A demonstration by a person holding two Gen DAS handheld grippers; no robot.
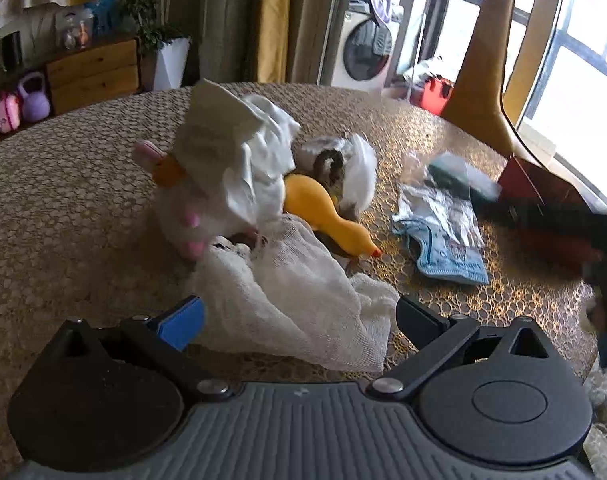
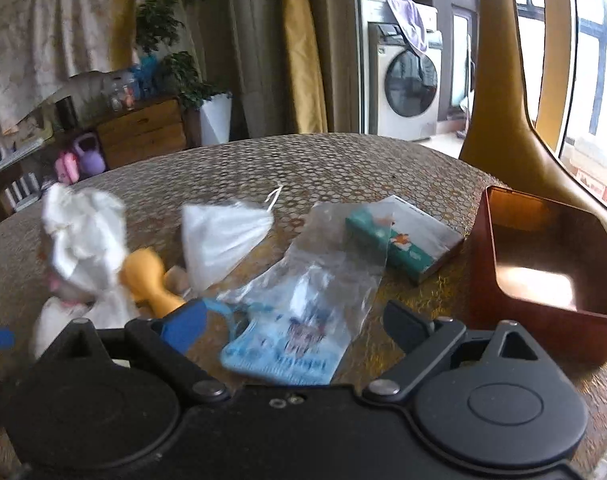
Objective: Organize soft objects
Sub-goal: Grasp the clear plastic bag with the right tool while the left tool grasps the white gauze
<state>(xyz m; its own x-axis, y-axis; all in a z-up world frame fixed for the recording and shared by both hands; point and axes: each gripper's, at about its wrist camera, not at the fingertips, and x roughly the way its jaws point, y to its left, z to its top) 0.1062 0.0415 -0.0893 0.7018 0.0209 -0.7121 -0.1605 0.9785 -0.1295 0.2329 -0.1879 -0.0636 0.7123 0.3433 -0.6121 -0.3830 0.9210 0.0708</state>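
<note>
Left wrist view. Left gripper (image 1: 299, 316): jaws spread wide, nothing clamped; white gauze cloth (image 1: 287, 292) lying between the fingers on the table (image 1: 63, 200), likely lined up as the next pick. Behind the gauze, a heap: pink-and-white plush toy (image 1: 183, 216) draped with a crumpled white cloth (image 1: 243, 152), yellow rubber duck (image 1: 323, 216) tucked against it, beak toward the camera. Heap tangled and overlapping; lifting the gauze probably drags its neighbours.

Right wrist view. Right gripper (image 2: 295, 324): jaws released, empty, hovering over a blue knitted item (image 2: 279, 356) partly covered by a clear plastic bag (image 2: 323, 272); contact not discernible through blur. White pouch (image 2: 223, 240) farther back, tissue pack (image 2: 407, 240) just beside the bag. Brown open box (image 2: 543, 260) at right, empty, near the table edge; presumably the collecting bin. Tissue pack and plastic bag between the soft goods and the box: possible obstruction on the transfer path.

Background: washing machine (image 2: 407, 88), wooden drawer unit (image 2: 143, 132).
</note>
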